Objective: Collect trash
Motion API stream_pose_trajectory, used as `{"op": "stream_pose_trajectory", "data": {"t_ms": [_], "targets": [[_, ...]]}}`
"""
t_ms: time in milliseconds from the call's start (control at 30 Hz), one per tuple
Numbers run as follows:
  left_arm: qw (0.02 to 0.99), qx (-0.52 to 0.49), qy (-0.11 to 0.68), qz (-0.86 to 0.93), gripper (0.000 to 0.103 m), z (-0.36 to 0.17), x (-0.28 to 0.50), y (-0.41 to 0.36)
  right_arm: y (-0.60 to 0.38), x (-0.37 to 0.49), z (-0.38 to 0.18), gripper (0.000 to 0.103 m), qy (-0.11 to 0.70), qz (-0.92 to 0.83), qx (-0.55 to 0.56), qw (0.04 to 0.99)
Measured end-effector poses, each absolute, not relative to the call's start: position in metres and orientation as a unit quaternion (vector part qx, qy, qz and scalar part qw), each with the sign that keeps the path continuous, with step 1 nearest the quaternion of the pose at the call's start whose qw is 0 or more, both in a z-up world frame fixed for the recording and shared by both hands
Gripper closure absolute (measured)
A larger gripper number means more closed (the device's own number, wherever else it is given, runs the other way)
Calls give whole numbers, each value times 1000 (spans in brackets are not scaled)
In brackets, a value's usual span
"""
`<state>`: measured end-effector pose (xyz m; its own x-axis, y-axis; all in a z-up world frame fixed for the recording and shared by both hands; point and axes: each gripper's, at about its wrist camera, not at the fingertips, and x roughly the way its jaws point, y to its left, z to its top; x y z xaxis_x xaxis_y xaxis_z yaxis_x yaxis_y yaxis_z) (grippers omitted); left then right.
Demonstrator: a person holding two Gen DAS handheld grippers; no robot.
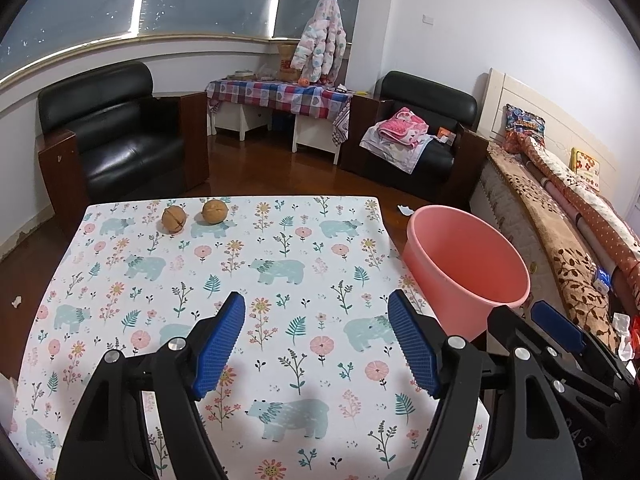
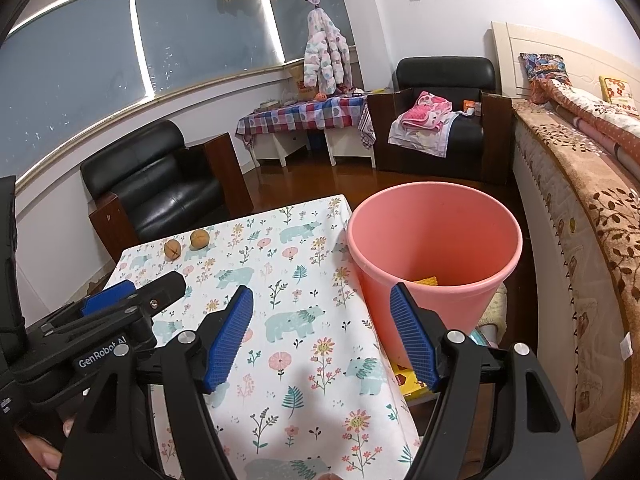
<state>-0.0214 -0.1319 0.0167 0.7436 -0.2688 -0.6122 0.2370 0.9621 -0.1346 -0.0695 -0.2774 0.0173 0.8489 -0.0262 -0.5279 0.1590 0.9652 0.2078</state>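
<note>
**Two nuts far ahead, both grippers empty**

Two brown nuts (image 1: 174,219) (image 1: 215,211) sit close together at the table's (image 1: 280,280) far edge, ahead and left of both tools. The left gripper (image 1: 316,344) gapes wide, empty. The right gripper (image 2: 322,338) likewise, with the pink bin (image 2: 434,240) just ahead-right, a yellow scrap (image 2: 426,280) inside.

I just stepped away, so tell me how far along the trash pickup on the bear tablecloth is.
Partly done, it seems: a yellow scrap already lies inside the pink bucket. Nothing is in hand; the left gripper and right gripper are both open and empty. Left to collect: two brown walnut-like pieces sitting side by side near the table's far edge.
</note>
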Motion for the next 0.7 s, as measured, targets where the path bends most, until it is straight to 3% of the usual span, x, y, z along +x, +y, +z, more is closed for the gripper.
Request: {"op": "stream_pose_trajectory", "data": {"t_ms": [700], "targets": [[932, -22, 335, -137, 31, 16, -21, -136, -278, -67, 16, 32, 274, -48, 123, 953]]}}
